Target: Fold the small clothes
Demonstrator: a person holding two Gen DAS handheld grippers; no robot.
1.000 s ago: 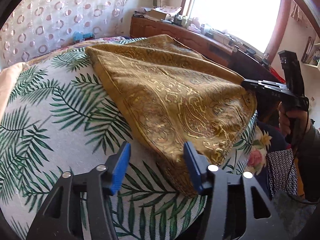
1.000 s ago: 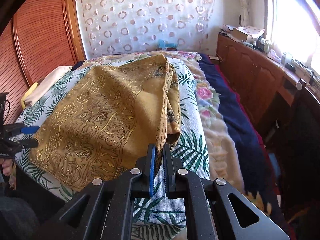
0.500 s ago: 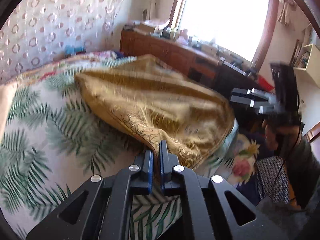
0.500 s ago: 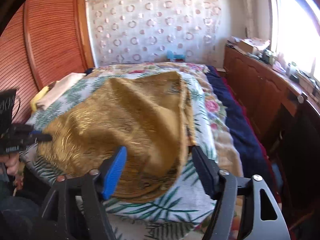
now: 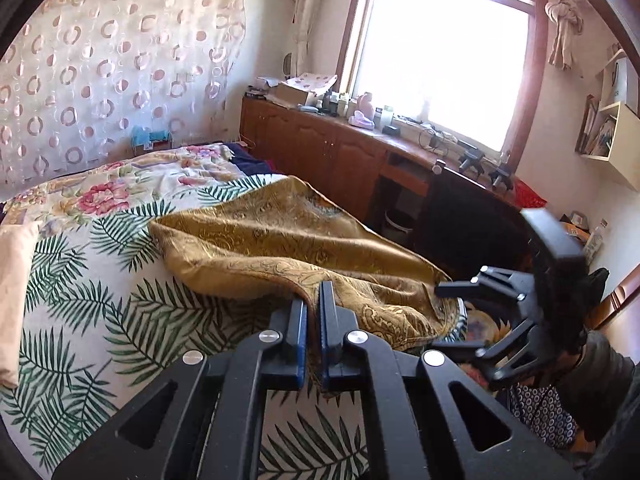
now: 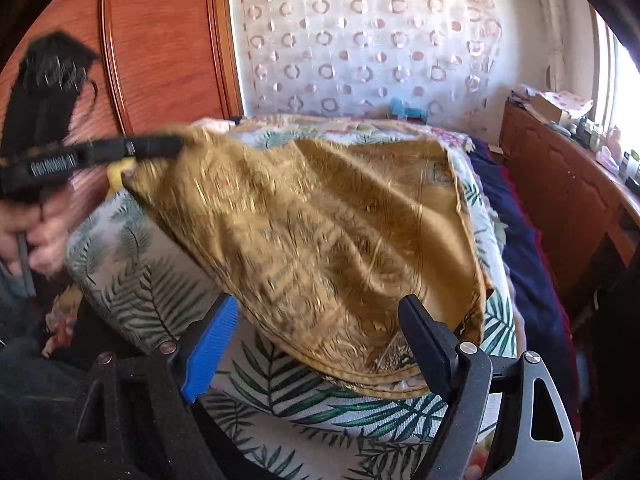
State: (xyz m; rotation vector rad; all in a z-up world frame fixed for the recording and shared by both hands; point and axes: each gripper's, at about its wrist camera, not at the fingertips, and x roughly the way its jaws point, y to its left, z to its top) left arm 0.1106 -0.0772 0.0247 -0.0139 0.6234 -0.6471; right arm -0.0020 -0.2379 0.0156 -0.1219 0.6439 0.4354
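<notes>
A gold patterned cloth (image 5: 288, 240) lies on the palm-leaf bedspread (image 5: 80, 300). My left gripper (image 5: 314, 304) is shut on the cloth's near corner and holds it lifted above the bed. In the right wrist view the left gripper (image 6: 176, 146) shows at the left, pulling that corner of the cloth (image 6: 320, 232) up. My right gripper (image 6: 320, 320) is open and empty, its jaws wide apart over the cloth's near hem. It also shows in the left wrist view (image 5: 444, 316) at the cloth's right edge.
A wooden cabinet (image 5: 320, 152) with clutter runs under the window on the right. A red wooden wardrobe (image 6: 160, 40) stands on the left. A beige pillow (image 5: 12, 280) lies at the bed's left edge. A dark blue blanket (image 6: 520, 260) lies along the bed's right side.
My left gripper shut on the cloth's corner and lifted it. My right gripper let go of the cloth's edge and opened wide.
</notes>
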